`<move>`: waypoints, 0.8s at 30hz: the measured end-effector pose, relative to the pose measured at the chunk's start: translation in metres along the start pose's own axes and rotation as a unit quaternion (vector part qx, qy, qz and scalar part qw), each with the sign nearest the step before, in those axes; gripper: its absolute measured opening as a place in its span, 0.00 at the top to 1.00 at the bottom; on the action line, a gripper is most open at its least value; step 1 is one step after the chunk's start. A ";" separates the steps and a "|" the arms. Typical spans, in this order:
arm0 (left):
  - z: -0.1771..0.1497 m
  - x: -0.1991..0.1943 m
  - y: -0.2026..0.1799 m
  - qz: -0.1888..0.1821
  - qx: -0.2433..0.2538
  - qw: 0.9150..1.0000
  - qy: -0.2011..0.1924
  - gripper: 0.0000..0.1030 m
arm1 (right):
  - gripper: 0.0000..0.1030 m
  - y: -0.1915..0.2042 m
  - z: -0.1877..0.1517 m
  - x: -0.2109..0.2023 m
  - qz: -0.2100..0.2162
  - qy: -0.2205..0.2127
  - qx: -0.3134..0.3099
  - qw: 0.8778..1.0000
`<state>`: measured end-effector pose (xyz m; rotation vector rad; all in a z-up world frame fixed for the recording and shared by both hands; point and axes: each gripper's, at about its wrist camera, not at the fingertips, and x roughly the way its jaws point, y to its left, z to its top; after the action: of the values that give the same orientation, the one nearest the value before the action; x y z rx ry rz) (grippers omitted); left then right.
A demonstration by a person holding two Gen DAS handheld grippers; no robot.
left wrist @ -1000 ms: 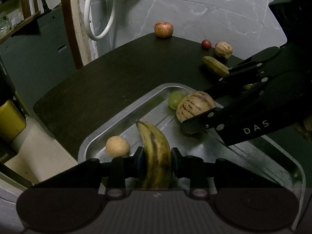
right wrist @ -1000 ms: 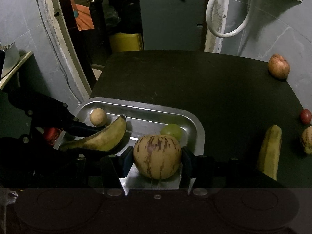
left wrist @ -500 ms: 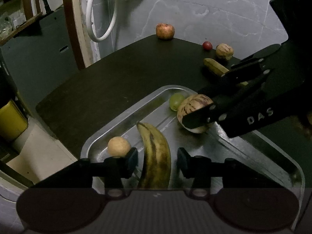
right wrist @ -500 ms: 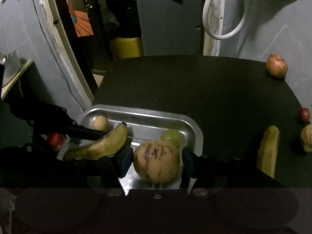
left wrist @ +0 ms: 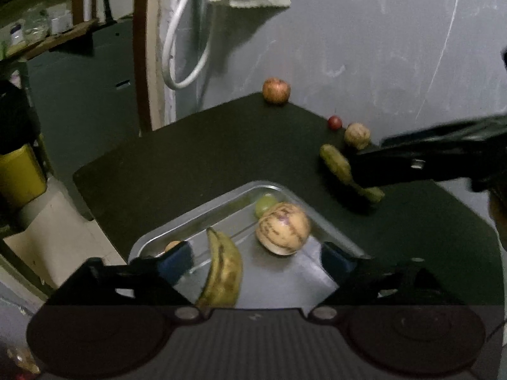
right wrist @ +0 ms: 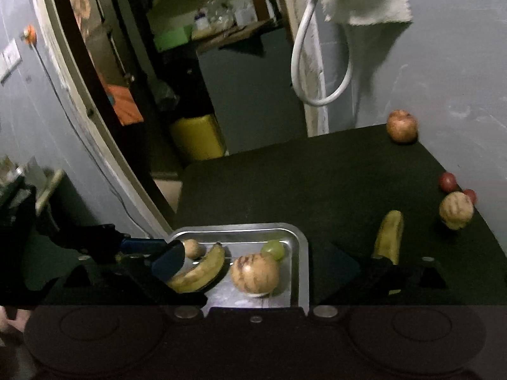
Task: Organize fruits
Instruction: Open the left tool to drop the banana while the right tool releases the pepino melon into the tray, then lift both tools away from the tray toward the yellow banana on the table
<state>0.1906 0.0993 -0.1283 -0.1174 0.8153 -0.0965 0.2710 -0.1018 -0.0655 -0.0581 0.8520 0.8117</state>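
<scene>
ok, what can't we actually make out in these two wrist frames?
- Small round tan fruit in the metal tray: left wrist view, mostly hidden by a blue finger pad.
- Second banana on the dark table: right wrist view, near end hidden by the gripper finger.
- Striped round melon: left wrist view, motion-blurred.
- Small red fruit: right wrist view, half behind the smaller striped fruit.

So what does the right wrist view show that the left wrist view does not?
Only the right wrist view: a second small red fruit behind the far striped melon, and a green box on a shelf. Only the left wrist view: the right tool, over the table banana. Both: the tray holding a banana, melon, grape and small round fruit.
</scene>
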 end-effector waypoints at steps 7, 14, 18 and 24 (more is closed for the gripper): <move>-0.004 -0.034 -0.027 0.027 -0.045 0.998 -0.018 0.01 | 0.01 -0.009 -0.020 -0.075 0.013 -0.037 0.040 0.998; -0.010 -0.069 -0.064 0.024 -0.067 0.997 -0.027 0.01 | 0.01 -0.027 -0.053 -0.146 -0.008 -0.073 0.071 0.995; -0.010 -0.089 -0.091 0.022 -0.051 0.998 -0.035 0.01 | 0.01 -0.041 -0.077 -0.183 -0.024 -0.091 0.090 0.991; -0.010 -0.112 -0.131 0.020 -0.026 0.998 -0.049 0.01 | 0.01 -0.052 -0.106 -0.227 -0.033 -0.119 0.111 0.986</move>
<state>0.1021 -0.0165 -0.0358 -0.1540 0.7228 -0.0312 0.1494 -0.3152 0.0055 0.2041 0.7048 0.6418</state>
